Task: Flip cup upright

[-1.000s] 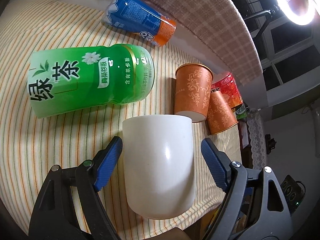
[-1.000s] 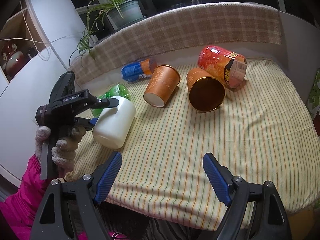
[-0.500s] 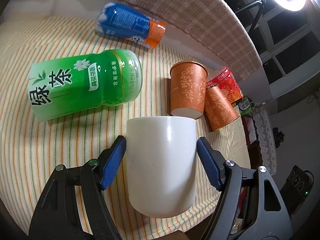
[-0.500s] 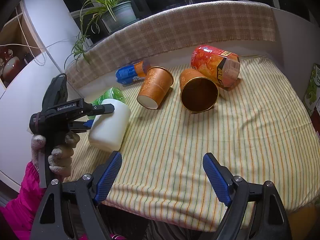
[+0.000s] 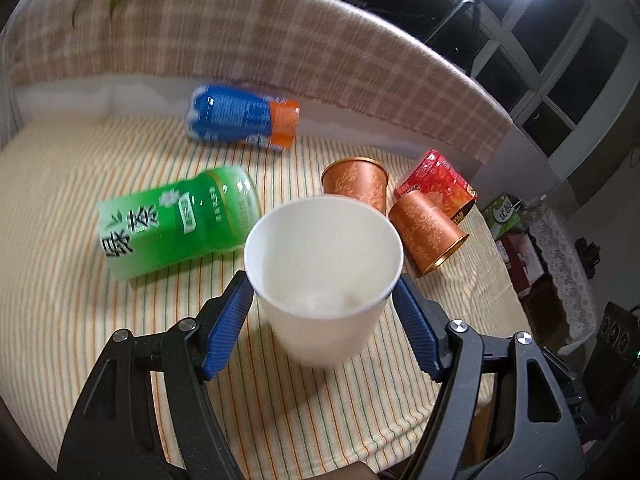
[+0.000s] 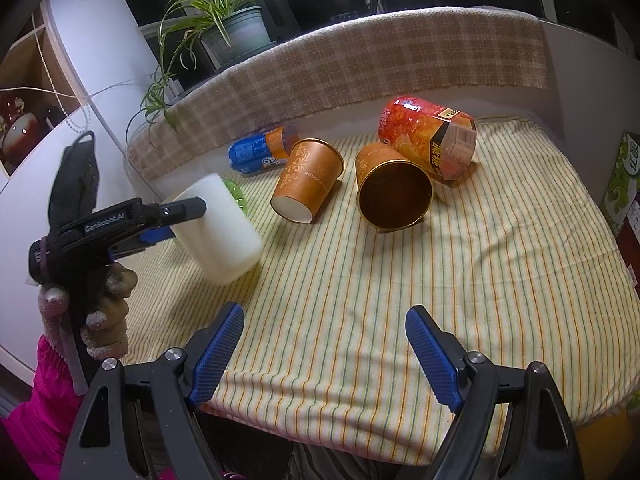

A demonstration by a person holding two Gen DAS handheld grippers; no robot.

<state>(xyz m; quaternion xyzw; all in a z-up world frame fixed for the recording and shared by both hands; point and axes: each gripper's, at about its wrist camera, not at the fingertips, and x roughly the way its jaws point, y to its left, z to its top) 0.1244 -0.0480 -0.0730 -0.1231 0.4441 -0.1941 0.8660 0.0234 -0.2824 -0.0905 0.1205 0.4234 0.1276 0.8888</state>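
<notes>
My left gripper (image 5: pixel 322 302) is shut on a plain white cup (image 5: pixel 324 280), its blue pads pressed on both sides. The cup is tilted, mouth up and toward the camera, and its empty inside shows. In the right wrist view the same white cup (image 6: pixel 218 234) hangs tilted above the left part of the striped tablecloth (image 6: pixel 400 280), base toward the cloth, held by the left gripper (image 6: pixel 176 220). My right gripper (image 6: pixel 325 350) is open and empty over the front edge of the table.
Lying on the cloth are a green tea bottle (image 5: pixel 180 220), a blue and orange bottle (image 5: pixel 244 120), two orange paper cups (image 6: pixel 308 180) (image 6: pixel 394 190) and a red canister (image 6: pixel 430 142). A plaid-covered ledge (image 6: pixel 380 60) bounds the back. A potted plant (image 6: pixel 236 32) stands behind it.
The left gripper closed on the white cup, lifted it off the cloth and turned it from lying on its side toward mouth up. The right gripper stayed open and nearly still.
</notes>
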